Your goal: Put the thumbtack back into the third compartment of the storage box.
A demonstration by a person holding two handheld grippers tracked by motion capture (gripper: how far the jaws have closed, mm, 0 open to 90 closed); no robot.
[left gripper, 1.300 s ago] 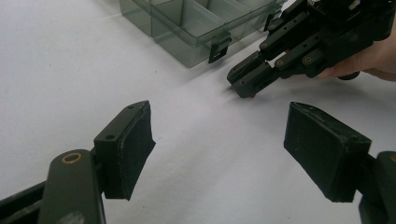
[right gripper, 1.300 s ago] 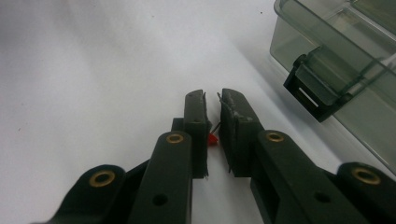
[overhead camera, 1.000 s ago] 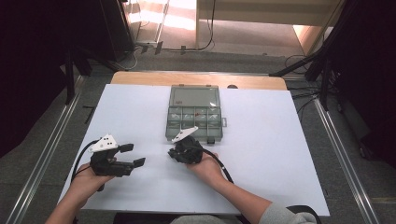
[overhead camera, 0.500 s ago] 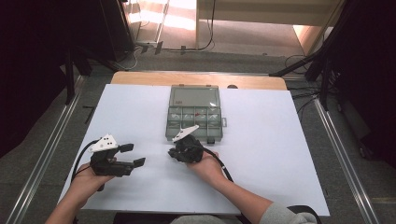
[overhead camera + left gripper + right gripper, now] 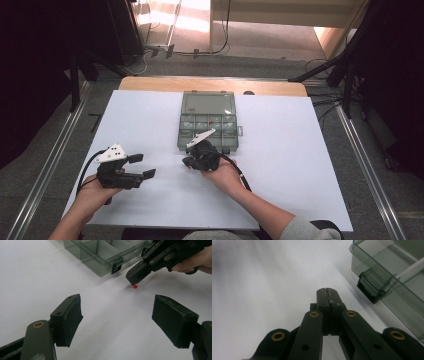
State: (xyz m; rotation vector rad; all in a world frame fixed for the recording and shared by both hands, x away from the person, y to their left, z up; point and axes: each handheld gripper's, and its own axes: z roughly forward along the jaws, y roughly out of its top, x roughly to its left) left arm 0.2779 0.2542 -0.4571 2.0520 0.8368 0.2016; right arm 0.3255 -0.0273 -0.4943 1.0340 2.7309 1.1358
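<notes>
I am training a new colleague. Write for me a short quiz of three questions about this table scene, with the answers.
1. True or false: the jaws of the left hand-held gripper stand open with nothing between them.
2. What colour is the small piece at the tip of the right hand-held gripper? A) blue B) red C) yellow
3. Fill in: the lid of the compartment box is ____.

Key
1. True.
2. B. The jaws have just been closing; they are shut and appear to pinch the piece at their tip.
3. Open.
</notes>
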